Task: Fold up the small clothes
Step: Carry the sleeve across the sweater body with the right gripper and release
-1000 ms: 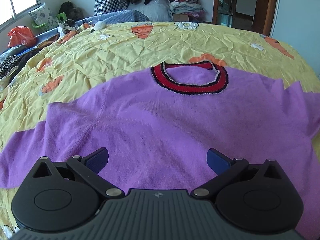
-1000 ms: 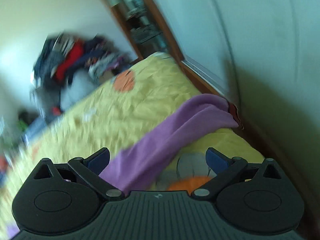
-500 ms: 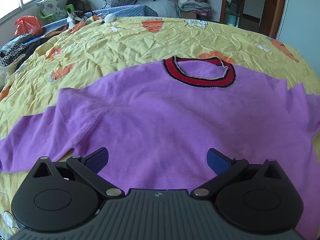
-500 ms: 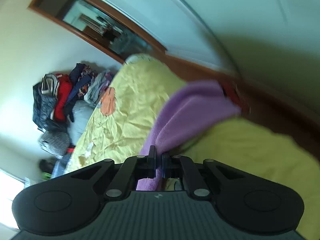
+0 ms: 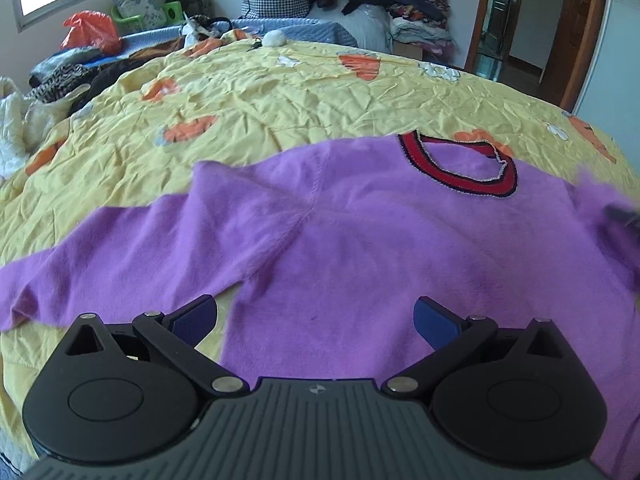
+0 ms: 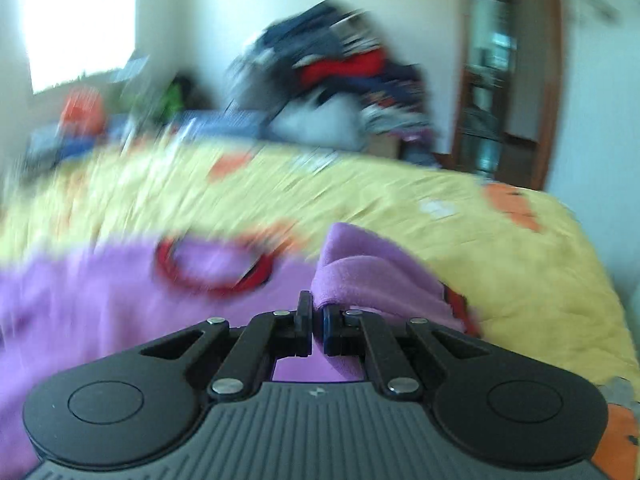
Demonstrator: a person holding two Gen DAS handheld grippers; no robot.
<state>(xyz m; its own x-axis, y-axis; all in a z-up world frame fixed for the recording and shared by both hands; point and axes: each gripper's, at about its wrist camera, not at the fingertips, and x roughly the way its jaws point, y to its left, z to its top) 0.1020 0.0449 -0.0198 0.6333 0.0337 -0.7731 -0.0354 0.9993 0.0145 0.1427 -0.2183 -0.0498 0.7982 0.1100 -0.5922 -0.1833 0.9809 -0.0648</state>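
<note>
One purple sweater point(image 5: 360, 248) lies flat on the yellow bedspread point(image 5: 280, 96). The right gripper point(image 6: 316, 320) pinches its sleeve point(image 6: 372, 276), bunched beside the red collar point(image 6: 216, 268); the left gripper point(image 5: 316, 316) hangs spread above the hem. Soft, light knit, likely best taken at cuffs and edges. Only the left view shows the other sleeve point(image 5: 100, 252) outstretched.

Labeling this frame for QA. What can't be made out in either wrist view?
- Right wrist: heavy motion blur smears the clothes pile and sweater collar.
- Right gripper: shut on a sleeve; the pinched edge is hidden behind the fingers.
- Left wrist: sweater's hem hidden under the open left gripper; one sleeve runs off the left edge.
- Left wrist, right edge: dark blurred shape, unidentifiable.
</note>
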